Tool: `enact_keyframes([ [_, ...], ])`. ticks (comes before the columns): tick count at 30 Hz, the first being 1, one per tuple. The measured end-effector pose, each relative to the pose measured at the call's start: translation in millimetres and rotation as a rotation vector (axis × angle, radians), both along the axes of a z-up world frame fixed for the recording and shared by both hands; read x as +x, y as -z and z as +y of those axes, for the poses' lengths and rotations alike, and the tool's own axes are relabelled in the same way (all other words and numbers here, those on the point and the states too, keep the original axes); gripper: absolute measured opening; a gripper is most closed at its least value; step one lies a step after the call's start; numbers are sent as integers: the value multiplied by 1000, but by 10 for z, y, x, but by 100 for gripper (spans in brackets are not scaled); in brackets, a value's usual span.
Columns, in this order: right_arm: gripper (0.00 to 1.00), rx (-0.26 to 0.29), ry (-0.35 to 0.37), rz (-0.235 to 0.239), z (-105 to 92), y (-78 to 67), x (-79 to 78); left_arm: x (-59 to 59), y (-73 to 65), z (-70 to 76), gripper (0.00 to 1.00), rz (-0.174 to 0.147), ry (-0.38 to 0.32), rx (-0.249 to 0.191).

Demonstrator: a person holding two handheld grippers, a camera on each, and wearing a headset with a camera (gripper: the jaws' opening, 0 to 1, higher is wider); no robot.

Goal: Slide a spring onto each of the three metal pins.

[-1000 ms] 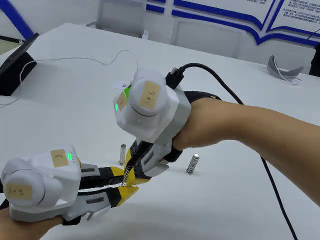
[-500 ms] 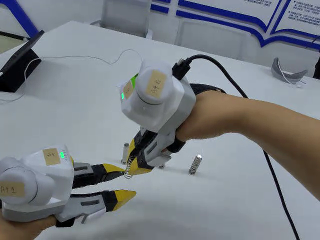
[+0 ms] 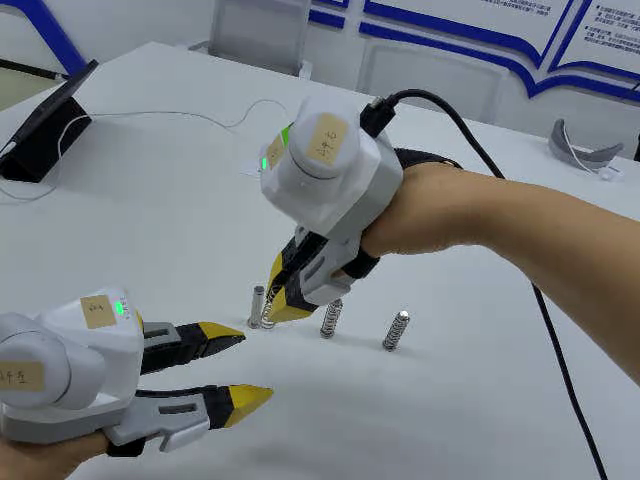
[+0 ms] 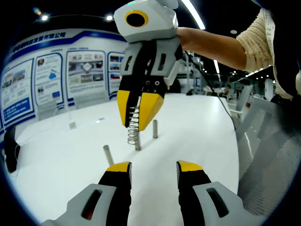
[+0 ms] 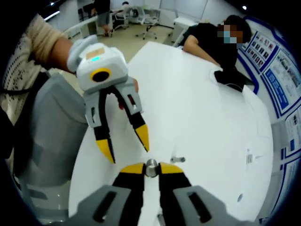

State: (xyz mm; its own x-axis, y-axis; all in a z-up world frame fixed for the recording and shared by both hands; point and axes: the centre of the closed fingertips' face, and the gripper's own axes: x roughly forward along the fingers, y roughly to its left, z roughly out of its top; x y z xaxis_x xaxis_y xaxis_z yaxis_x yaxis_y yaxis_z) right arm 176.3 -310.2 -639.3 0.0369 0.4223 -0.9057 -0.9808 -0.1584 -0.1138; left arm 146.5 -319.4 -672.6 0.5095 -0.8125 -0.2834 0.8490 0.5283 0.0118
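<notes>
The right gripper (image 3: 285,300), centre frame in the head view, is clenched on the top coils of a spring (image 3: 268,314) that hangs just beside the bare pin (image 3: 258,302). The left gripper (image 3: 255,365), lower left, stands released. 2 sprung pins (image 3: 331,317) sit to the right. The spring looks light, soft and bendy, so it is likely best held high and gently, with its lower end free.
</notes>
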Motion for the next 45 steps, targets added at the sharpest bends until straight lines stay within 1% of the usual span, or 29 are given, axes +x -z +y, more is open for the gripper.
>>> enact_keyframes([
  [5,12,3,21,-6,2,-13,117,3,-1,12,41,4,-8,-3],
  [8,12,1,31,-11,8,-15,214,8,1,25,42,5,-12,-2],
  [15,12,-3,38,-14,75,-3,300,8,7,26,44,9,-17,-3],
  [19,12,-12,38,-26,94,19,372,8,7,24,45,11,-21,-5],
  [22,12,-14,43,-26,110,44,458,7,8,30,45,12,-23,-5],
  [25,12,-26,48,-35,106,71,491,9,12,42,45,13,-26,-3],
  [32,12,-33,58,-20,119,140,513,11,18,63,46,16,-32,-2],
  [36,12,-47,60,-15,112,187,544,18,28,73,46,18,-35,0],
  [45,12,-61,59,3,125,234,569,46,50,103,45,26,-43,-1],
])
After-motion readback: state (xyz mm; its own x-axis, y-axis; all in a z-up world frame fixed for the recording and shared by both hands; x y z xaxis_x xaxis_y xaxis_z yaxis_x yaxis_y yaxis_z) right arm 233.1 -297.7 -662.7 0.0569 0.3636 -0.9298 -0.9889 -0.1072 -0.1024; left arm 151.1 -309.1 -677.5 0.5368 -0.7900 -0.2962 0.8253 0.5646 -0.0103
